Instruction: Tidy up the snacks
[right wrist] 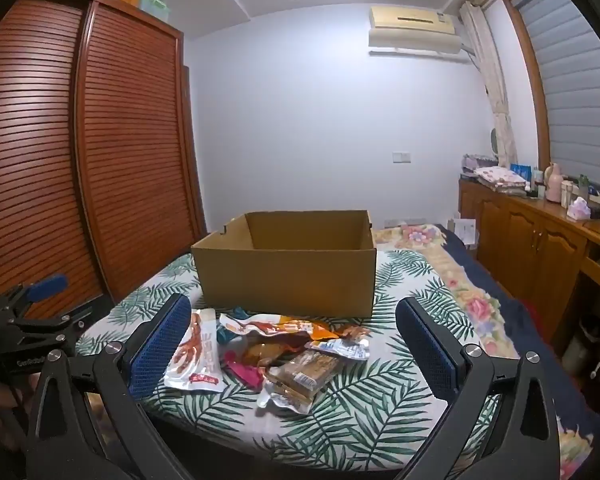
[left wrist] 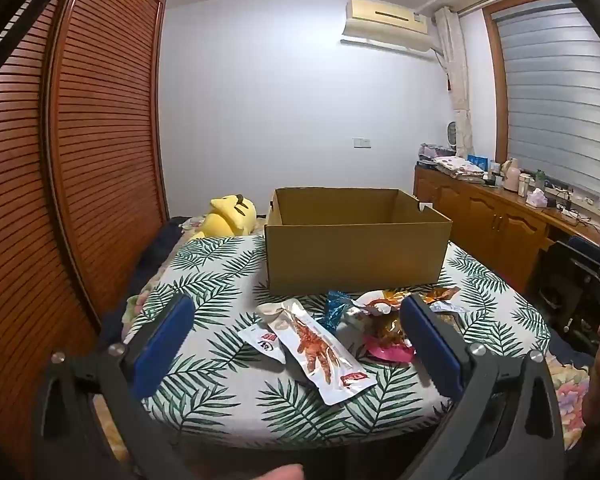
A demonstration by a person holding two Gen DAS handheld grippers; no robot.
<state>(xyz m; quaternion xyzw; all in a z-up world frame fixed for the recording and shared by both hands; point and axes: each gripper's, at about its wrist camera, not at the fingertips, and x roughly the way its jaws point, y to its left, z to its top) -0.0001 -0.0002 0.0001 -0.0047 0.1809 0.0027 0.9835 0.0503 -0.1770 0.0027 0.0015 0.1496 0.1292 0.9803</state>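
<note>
A heap of snack packets (right wrist: pixel 276 354) lies on the leaf-print tabletop (left wrist: pixel 220 400), just in front of an open cardboard box (left wrist: pixel 356 254) whose top gapes upward. At the heap's left edge a long white packet printed with a chicken foot (left wrist: pixel 318 350) lies flat, overlapping a smaller white sachet (left wrist: pixel 262 344). To its right are a crinkled blue wrapper (left wrist: pixel 336 308), a pink one (right wrist: pixel 242 370), orange and gold bags (right wrist: pixel 296 328), and a clear pack of brown slabs (right wrist: pixel 306 372) nearest the front edge.

The left claw (left wrist: pixel 296 344) hangs over the near side of the heap, spread wide and released, gripping nothing; the chicken-foot packet shows between its blue pads (left wrist: pixel 160 344). The right claw (right wrist: pixel 296 344) likewise stands wide apart and empty, framing the whole pile.

Beyond the box a yellow plush toy (left wrist: pixel 230 216) rests on the bed (right wrist: pixel 480 280). A slatted wooden wardrobe (left wrist: pixel 80 140) fills the left wall, an air conditioner (right wrist: pixel 414 30) hangs high on the far wall, and a cluttered wooden cabinet (right wrist: pixel 540 240) runs under the blinds.
</note>
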